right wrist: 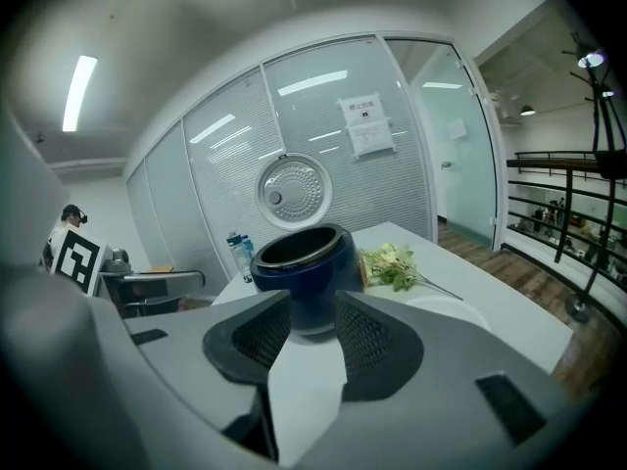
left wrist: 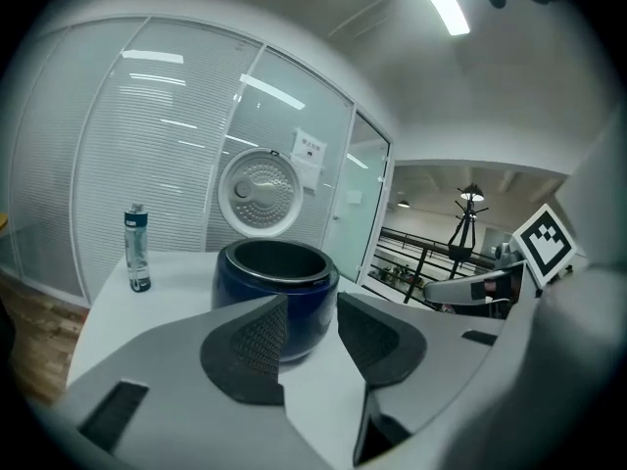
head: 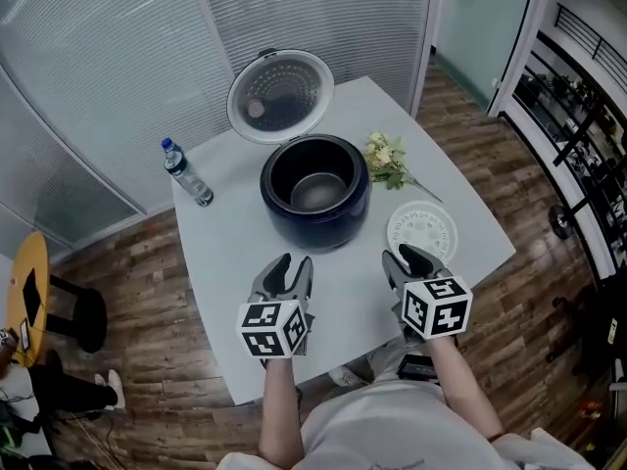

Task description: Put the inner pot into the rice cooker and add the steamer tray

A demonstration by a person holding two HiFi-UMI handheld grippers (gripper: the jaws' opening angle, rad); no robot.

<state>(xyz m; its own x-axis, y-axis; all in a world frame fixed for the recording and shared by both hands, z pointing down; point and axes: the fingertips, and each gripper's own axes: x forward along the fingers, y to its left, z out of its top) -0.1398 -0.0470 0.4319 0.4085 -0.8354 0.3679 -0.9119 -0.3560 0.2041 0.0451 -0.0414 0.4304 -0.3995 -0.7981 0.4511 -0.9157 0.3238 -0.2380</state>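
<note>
The left hand-held gripper (head: 294, 262) and right hand-held gripper (head: 404, 255) hover over the near tabletop (head: 230, 262), jaws apart and empty. The white perforated steamer tray (head: 422, 231) lies flat just beyond the right one. It is thin and low, so it could skid away from a pinch. The glossy, round navy rice cooker (head: 323, 225) stands open, with the grey metal inner pot (head: 318, 192) apparently already seated. A tilted tray might catch on that rim.
</note>
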